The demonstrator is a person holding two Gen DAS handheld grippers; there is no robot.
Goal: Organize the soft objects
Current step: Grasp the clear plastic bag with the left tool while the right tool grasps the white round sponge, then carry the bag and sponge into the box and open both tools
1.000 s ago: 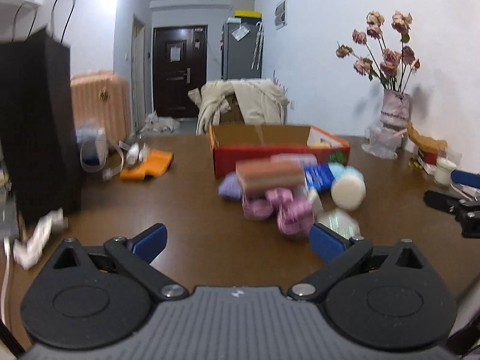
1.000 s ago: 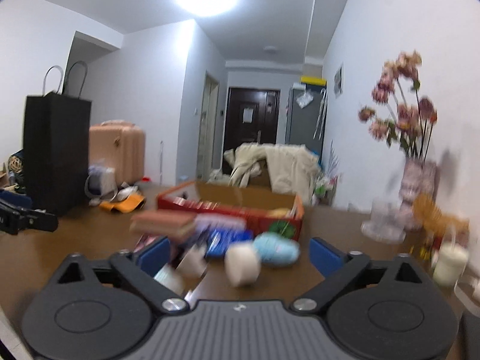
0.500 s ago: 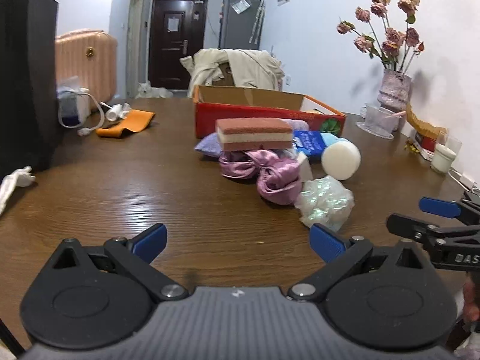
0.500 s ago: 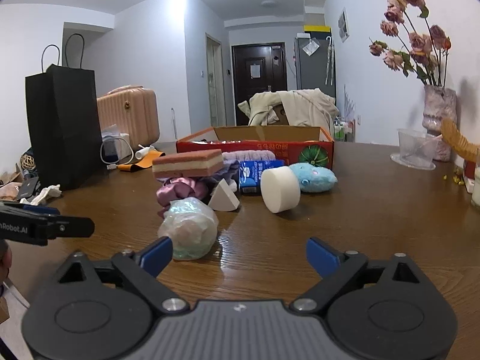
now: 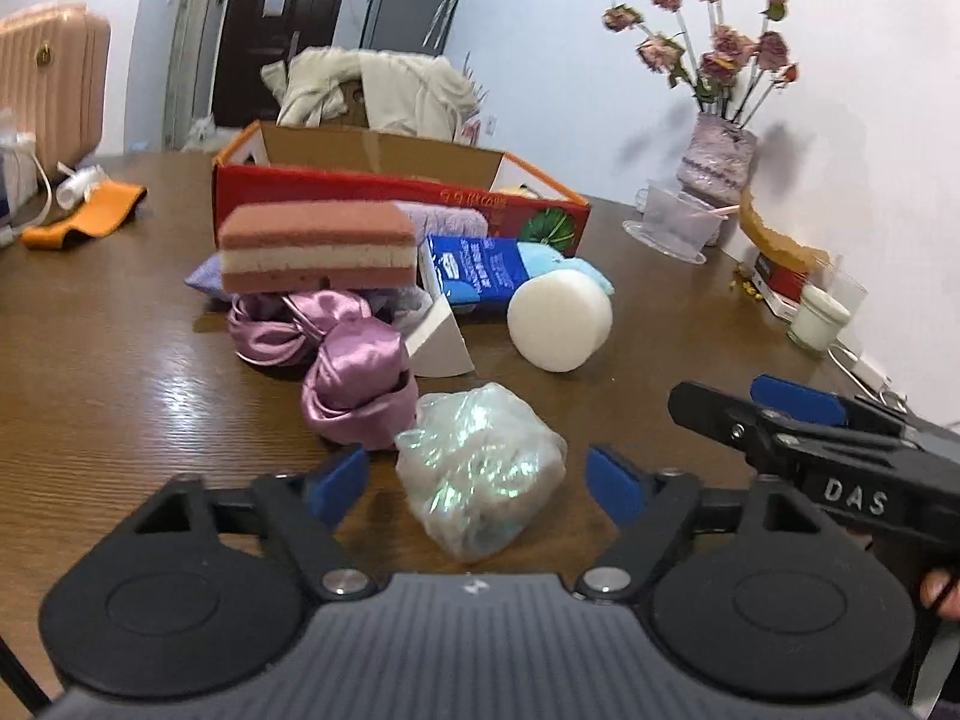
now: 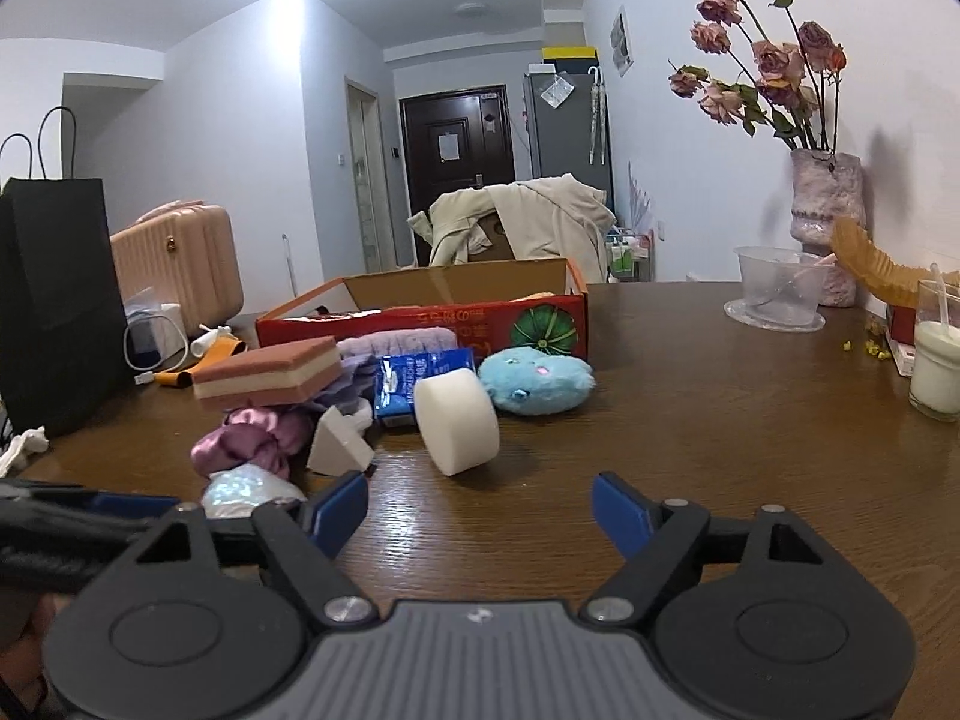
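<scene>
Left gripper (image 5: 477,480) sits low over the wooden table (image 5: 120,396), jaws spread wide w/ the iridescent plastic-wrapped bundle (image 5: 480,489) right between the blue fingertips (image 5: 336,480); can't tell if the pads touch it. Not clamped. Right gripper (image 6: 480,510) also spread wide, nothing between its pads, hovering near the white foam cylinder (image 6: 459,423) w/ bare table under it. In the left view the right gripper's black body (image 5: 828,468) pokes in from the right edge.

Pile of soft stuff just ahead: purple satin scrunchies (image 5: 354,378) touching the bundle, white wedge sponge (image 5: 438,342) beside them, pink-and-cream layered sponge (image 5: 318,246) stacked on top of lavender cloth (image 5: 447,219), blue packet (image 5: 474,273) leaning behind. Light-blue plush toy (image 6: 537,381) lies just in front of the open red cardboard box (image 6: 456,315), right by the cylinder. Vase of dried roses (image 6: 825,204) stands far right by the wall.
</scene>
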